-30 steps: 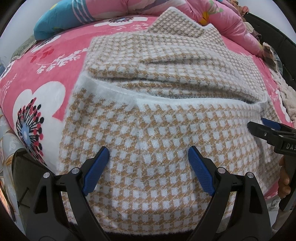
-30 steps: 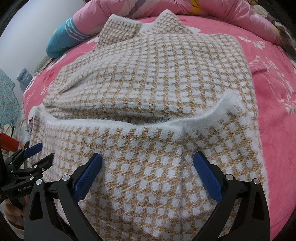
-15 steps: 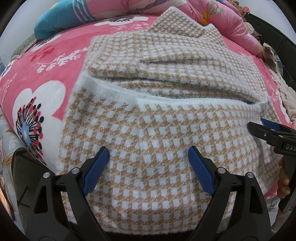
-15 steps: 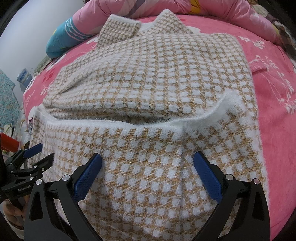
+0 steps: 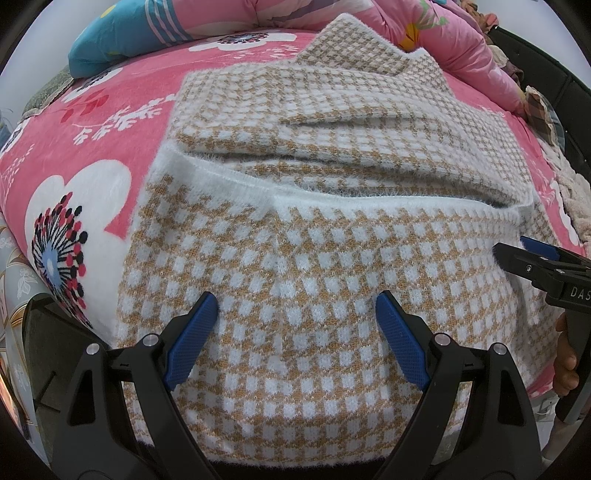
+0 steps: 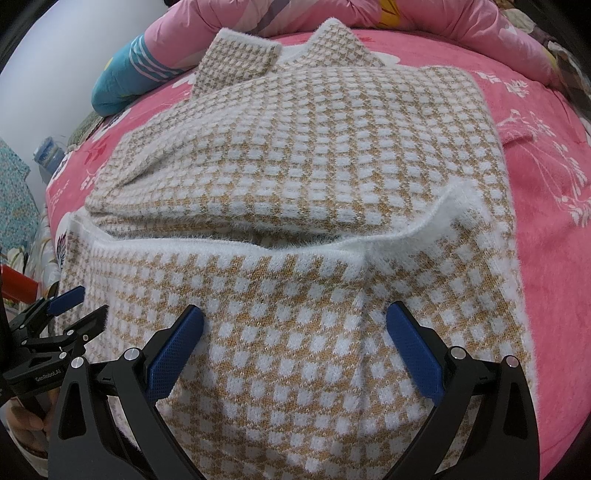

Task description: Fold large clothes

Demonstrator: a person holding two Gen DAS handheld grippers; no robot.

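A tan-and-white checked knit sweater (image 5: pixel 332 155) lies on the pink bed, also in the right wrist view (image 6: pixel 303 155). Its sleeves are folded in over the body. The bottom part with its white fuzzy hem (image 5: pixel 369 201) is folded up over the lower body and drapes over the near bed edge. My left gripper (image 5: pixel 295 332) is open, just above the folded-up part. My right gripper (image 6: pixel 295 339) is open over the same part, farther right. Each gripper shows in the other's view: the right one (image 5: pixel 532 258) at the right edge, the left one (image 6: pixel 74 306) at the left edge.
The pink flowered bedspread (image 5: pixel 110 122) covers the bed. A blue striped pillow (image 5: pixel 129 33) and a pink quilt (image 6: pixel 258 18) lie at the far side. A dark headboard (image 5: pixel 546 85) stands at the right. Floor shows at the lower left (image 5: pixel 14 280).
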